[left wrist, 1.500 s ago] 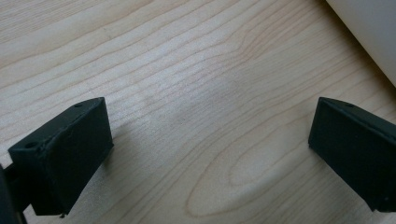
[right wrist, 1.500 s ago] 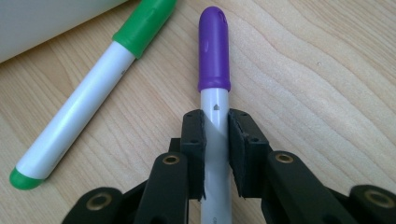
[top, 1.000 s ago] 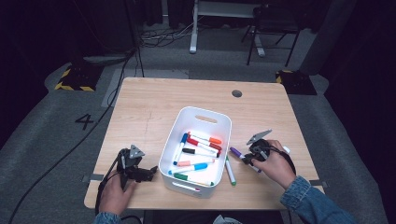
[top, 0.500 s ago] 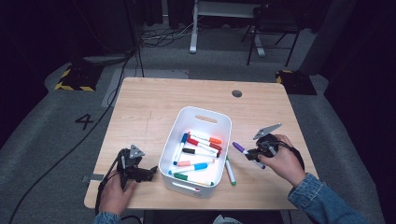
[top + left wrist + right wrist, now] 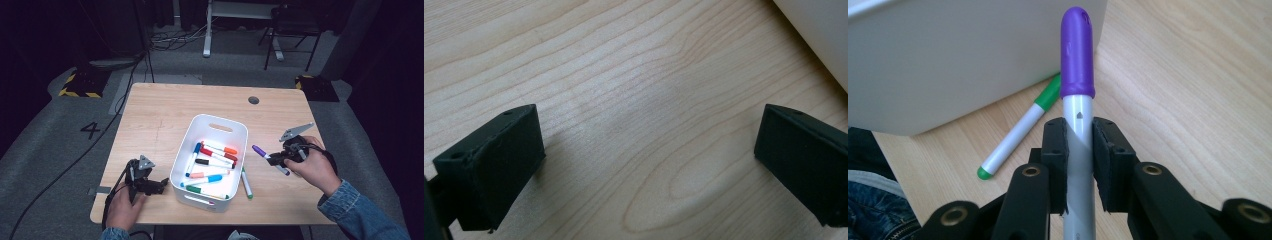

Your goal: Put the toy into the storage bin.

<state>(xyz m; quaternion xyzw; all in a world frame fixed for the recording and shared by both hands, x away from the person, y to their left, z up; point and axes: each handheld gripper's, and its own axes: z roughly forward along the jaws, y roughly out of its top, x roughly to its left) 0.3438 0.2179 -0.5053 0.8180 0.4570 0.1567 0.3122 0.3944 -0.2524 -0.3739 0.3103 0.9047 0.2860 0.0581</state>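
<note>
Right gripper [image 5: 278, 160] off the right side of the white bin [image 5: 235, 131], raised above the desk [image 5: 165, 110], jaws clamped on the grey barrel of a purple-capped marker [image 5: 259, 151]. Purple cap pointing toward the bin, clear of the wood. Same grip in the right gripper view: right gripper [image 5: 1079, 165] pinching the purple-capped marker [image 5: 1077, 55] just below the cap, barrel upright between the pads.

Green-capped marker [image 5: 246, 183] flat on the desk just beside the bin's right wall; in the right gripper view, lying on the wood beside the bin [image 5: 948, 55], green-capped marker [image 5: 1018, 130] slanted.

Inside the bin, a loose pile of markers: blue, orange, red, black, green among them.

Left gripper [image 5: 159, 185] low on the desk near the bin's left front corner, held by the left hand [image 5: 122, 207]. Jaws spread wide over bare wood in the left gripper view, nothing between them, bin wall [image 5: 819, 35] at the upper right.
</note>
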